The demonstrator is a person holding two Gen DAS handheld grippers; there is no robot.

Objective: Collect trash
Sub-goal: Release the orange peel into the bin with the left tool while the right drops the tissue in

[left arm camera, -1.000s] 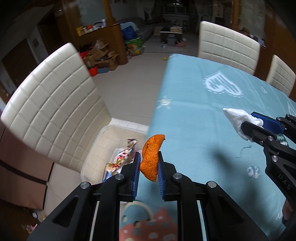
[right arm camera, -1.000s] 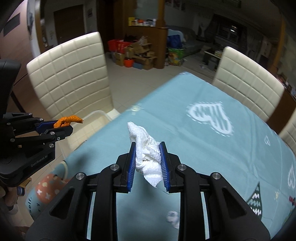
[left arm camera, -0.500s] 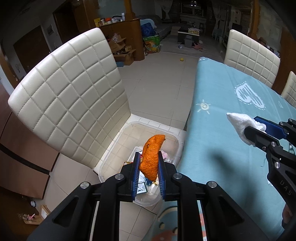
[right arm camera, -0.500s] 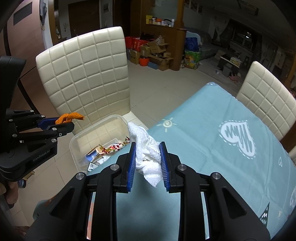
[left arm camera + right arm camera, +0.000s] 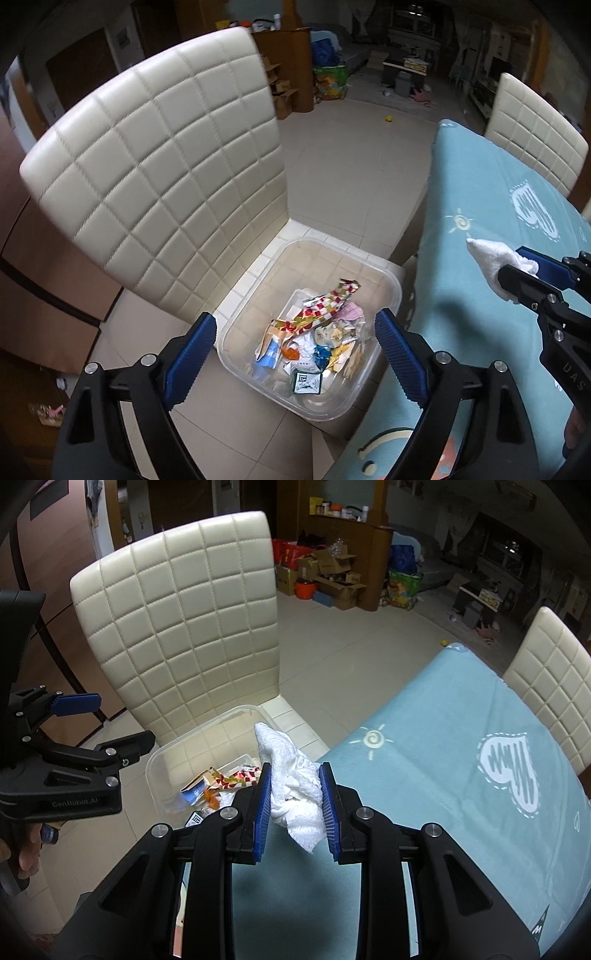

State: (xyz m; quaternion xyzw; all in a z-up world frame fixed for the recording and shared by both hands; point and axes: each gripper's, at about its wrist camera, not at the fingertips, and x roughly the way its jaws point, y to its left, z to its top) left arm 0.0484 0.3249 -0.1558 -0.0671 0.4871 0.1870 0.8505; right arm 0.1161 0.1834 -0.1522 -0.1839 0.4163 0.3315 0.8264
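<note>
Two grippers in play: L gripper [image 5: 293,341] was spread wide w/ nothing between the blue pads, hanging right above the clear plastic bin [image 5: 392,286]; R gripper [image 5: 294,812] was clamped on a white crumpled tissue [image 5: 293,784], over the near edge of the teal-clothed table [image 5: 443,775], i.e. not above the bin. Bin sat on the cream chair [image 5: 155,192] seat, just beside the table edge, and held wrappers [image 5: 321,314] + an orange peel bit [image 5: 290,352] among the paper scraps. Main risk, my call: tissue let go too soon would land on the tablecloth or slip into the gap btw table and chair, since the R pads were short of the bin rim. Tissue is light and floppy, lower tail hung loose below the pads, so it could also cling to a ribbed pad on release or drift off to one side. 2nd risk: L gripper sat in the R one's path over the bin, so a crossing move might knock the two tools together. Bin looked light and close to the seat's front edge; a bump on the rim could shift or tip it. Farther back, floor + boxes [image 5: 332,576], no issue.
</note>
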